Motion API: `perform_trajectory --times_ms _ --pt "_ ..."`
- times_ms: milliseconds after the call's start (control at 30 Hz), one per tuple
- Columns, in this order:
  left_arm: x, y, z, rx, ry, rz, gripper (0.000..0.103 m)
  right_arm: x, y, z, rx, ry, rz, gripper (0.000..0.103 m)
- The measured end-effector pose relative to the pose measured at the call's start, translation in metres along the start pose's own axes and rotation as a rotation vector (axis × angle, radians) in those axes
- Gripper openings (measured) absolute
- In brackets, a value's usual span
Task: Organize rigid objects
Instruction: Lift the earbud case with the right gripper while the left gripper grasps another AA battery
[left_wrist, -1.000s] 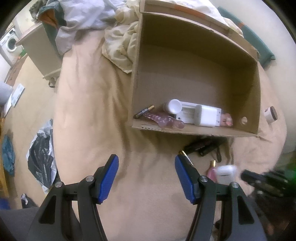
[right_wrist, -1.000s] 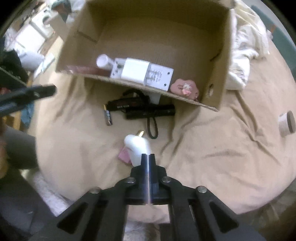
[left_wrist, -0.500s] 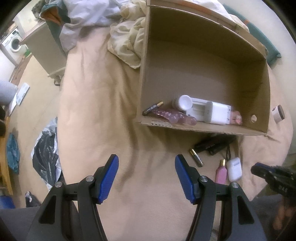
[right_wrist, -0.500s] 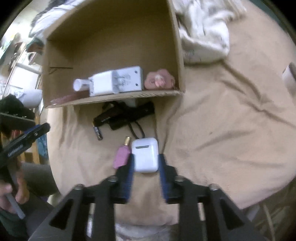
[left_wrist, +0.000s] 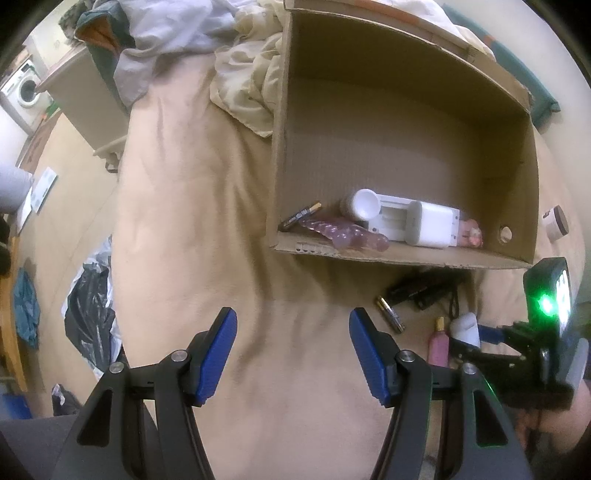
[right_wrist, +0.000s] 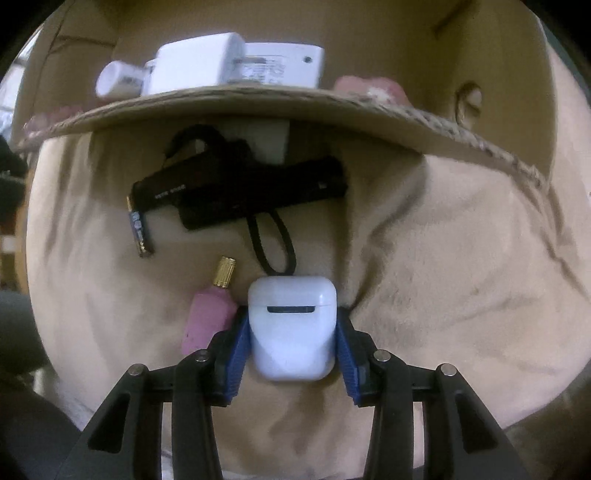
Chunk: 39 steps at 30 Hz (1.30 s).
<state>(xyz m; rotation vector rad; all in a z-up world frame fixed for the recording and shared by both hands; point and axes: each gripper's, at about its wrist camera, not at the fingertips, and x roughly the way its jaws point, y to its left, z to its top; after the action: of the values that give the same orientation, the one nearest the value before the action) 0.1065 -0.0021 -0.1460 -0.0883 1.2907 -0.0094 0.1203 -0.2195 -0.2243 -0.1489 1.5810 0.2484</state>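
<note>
A white earbud case (right_wrist: 291, 325) lies on the tan bedcover between the blue pads of my right gripper (right_wrist: 291, 332), which touch both its sides. It also shows in the left wrist view (left_wrist: 466, 325). A pink bottle with a gold cap (right_wrist: 208, 314) lies just left of it, a battery (right_wrist: 140, 230) and black devices (right_wrist: 240, 188) beyond. The cardboard box (left_wrist: 406, 110) holds white chargers (left_wrist: 428, 225), a white tube (left_wrist: 364, 205), a pink wand (left_wrist: 343, 232) and a battery (left_wrist: 299, 218). My left gripper (left_wrist: 291, 350) is open and empty above the bedcover.
Crumpled cloth (left_wrist: 251, 85) lies left of the box. A small round jar (left_wrist: 556, 223) sits to the box's right. A black plastic bag (left_wrist: 88, 321) lies on the floor to the left. The bed edge is close behind my right gripper.
My right gripper opened, moved low toward the earbud case and closed its pads on it. My left gripper drifted slightly and stayed open.
</note>
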Motion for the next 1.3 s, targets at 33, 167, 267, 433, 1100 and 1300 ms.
perform_trajectory --times_ms 33,167,267,433,1100,1300 --pt "0.000 0.000 0.000 0.002 0.000 -0.001 0.060 -0.003 0.002 -0.002 -0.015 -0.007 -0.002 0.044" --pt "0.000 -0.003 -0.002 0.011 0.002 -0.004 0.060 -0.033 0.003 -0.017 -0.048 -0.038 0.066 0.044" --pt "0.001 -0.007 -0.002 0.027 0.003 -0.005 0.060 -0.072 0.002 -0.027 -0.072 -0.130 0.085 0.044" --pt "0.005 -0.010 -0.003 0.041 0.012 0.003 0.060 -0.134 -0.009 -0.032 -0.042 -0.324 0.182 0.044" --pt "0.076 -0.066 -0.007 -0.058 0.185 -0.097 0.042 -0.136 -0.045 -0.021 0.096 -0.505 0.291 0.044" --pt "0.091 -0.086 -0.002 -0.035 0.177 -0.010 0.042 -0.139 -0.053 -0.024 0.110 -0.507 0.315 0.044"
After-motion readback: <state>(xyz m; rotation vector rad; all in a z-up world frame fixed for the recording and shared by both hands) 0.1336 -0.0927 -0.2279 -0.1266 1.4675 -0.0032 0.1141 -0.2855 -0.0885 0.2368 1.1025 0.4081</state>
